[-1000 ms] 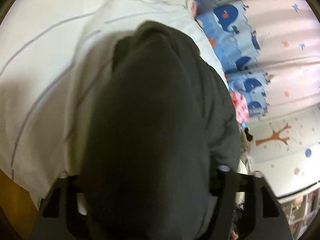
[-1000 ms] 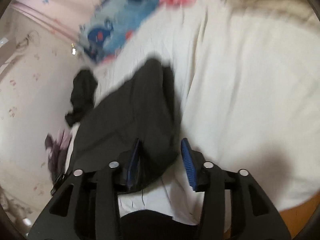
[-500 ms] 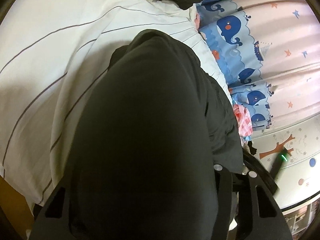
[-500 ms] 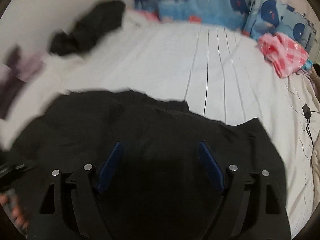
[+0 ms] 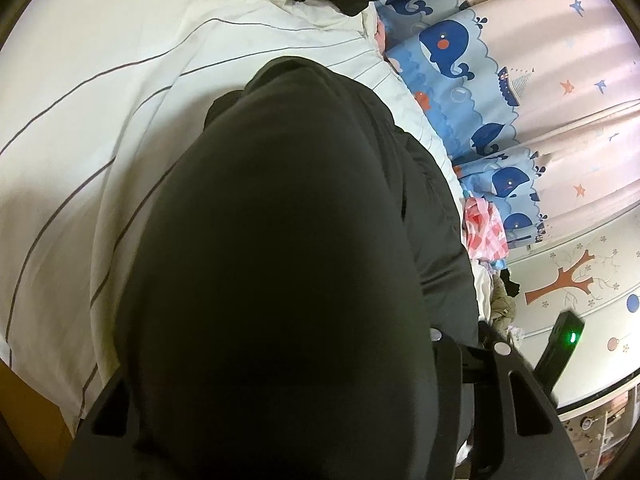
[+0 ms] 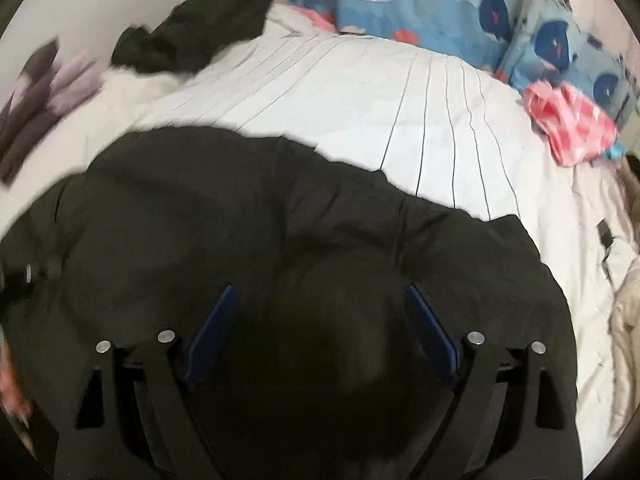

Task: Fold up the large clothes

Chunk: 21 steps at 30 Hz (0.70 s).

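The right gripper (image 6: 320, 300) is opening wide above the large black fabric garment (image 6: 280, 220) — nothing pinched. The left gripper (image 5: 288, 360) is smothered in that cloth — its grip unreadable.

A bed covered with a white, thin-striped sheet (image 6: 360, 92) carries everything. A large black garment (image 6: 280, 232) lies spread across its near part. A smaller dark garment (image 6: 200, 28) is bunched at the far left corner, purple-grey cloth (image 6: 36, 92) lies at the left edge, and a pink checked cloth (image 6: 572, 124) near the far right corner.
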{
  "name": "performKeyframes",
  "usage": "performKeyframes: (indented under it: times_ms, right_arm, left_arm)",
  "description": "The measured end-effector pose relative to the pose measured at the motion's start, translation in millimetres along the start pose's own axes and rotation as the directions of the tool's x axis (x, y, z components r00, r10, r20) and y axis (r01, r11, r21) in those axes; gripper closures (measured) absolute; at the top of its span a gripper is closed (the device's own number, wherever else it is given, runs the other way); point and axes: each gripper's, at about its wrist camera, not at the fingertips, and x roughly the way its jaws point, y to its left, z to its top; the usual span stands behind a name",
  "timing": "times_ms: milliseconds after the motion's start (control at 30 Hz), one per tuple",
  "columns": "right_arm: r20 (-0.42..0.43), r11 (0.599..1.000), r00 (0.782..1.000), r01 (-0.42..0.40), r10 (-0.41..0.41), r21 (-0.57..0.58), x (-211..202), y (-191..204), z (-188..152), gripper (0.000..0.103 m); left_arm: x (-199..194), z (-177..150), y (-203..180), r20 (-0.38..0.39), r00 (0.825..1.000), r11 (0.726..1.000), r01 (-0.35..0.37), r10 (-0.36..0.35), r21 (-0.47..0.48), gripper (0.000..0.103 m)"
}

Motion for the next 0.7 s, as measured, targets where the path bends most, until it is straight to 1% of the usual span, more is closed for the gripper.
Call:
performKeyframes:
  times_ms: [33, 67, 100, 167, 233, 300, 367, 400, 433, 500, 533, 567, 600, 700]
  right_arm:
    - [-0.042, 1.0, 0.999, 0.006, -0.007, -0.022, 13, 3, -7, 0.017]
    - [-0.058, 0.999, 0.998, 0.01, -0.012, -0.034, 27, 7, -15, 0.014]
    - [-0.05, 0.999, 0.998, 0.027, -0.029, -0.046, 37, 11, -20, 0.013]
    - [-0.084, 0.999, 0.996, 0.028, -0.031, -0.037, 43, 6, -19, 0.012]
    - [-0.108, 0.999, 0.994, 0.027, -0.031, -0.034, 42, 6, -13, 0.013]
    - [-0.077, 1.0, 0.997, 0.01, -0.011, -0.019, 21, 5, -14, 0.013]
    - [-0.003, 0.999, 1.0, 0.01, -0.01, -0.044, -10, 11, -24, 0.013]
    - [0.007, 0.998, 1.0, 0.013, -0.013, -0.059, -17, 15, -30, 0.013]
    - [-0.001, 0.997, 1.0, 0.013, -0.013, -0.071, -17, 18, -35, 0.013]
    - [-0.07, 0.994, 0.997, 0.012, -0.02, -0.111, 5, 24, -52, 0.011]
    - [-0.066, 0.993, 0.998, 0.016, -0.023, -0.117, 18, 25, -59, 0.007]
    - [-0.065, 0.993, 0.997, 0.022, -0.03, -0.117, 25, 25, -59, 0.007]
    - [-0.084, 0.994, 0.996, 0.013, -0.022, -0.104, 29, 22, -57, 0.007]
    - [-0.122, 0.995, 0.992, 0.001, -0.013, -0.103, 23, 18, -51, 0.007]
  left_arm:
    - [-1, -1, 0, 0.001, 1.0, 1.0, 0.001, -0.001, 0.004, 0.051]
    - [0, -2, -3, 0.003, 1.0, 1.0, -0.002, 0.002, 0.013, 0.051]
    - [0, -2, -5, 0.006, 1.0, 1.0, -0.01, 0.01, 0.028, 0.051]
    - [-1, -4, -7, 0.01, 1.0, 0.999, -0.027, 0.026, 0.039, 0.051]
    - [-2, -5, -3, 0.006, 1.0, 0.999, -0.028, 0.028, 0.027, 0.051]
    - [-2, -4, 0, 0.003, 1.0, 1.0, -0.02, 0.02, 0.014, 0.051]
    - [-2, -5, 0, 0.005, 1.0, 1.0, -0.019, 0.019, 0.017, 0.051]
    - [-2, -4, 0, 0.006, 1.0, 1.0, -0.021, 0.021, 0.021, 0.051]
    - [-2, -4, -1, 0.008, 1.0, 0.999, -0.023, 0.023, 0.023, 0.051]
    - [-2, -5, -2, 0.007, 1.0, 0.999, -0.02, 0.02, 0.031, 0.051]
    - [-2, -6, -2, 0.006, 1.0, 0.999, -0.02, 0.02, 0.036, 0.051]
    - [-4, -8, -1, 0.006, 1.0, 0.999, -0.018, 0.018, 0.037, 0.051]
    - [-5, -8, 1, 0.008, 1.0, 1.0, -0.008, 0.008, 0.03, 0.051]
    - [-9, -7, 9, 0.019, 1.0, 1.0, 0.022, -0.022, -0.013, 0.051]
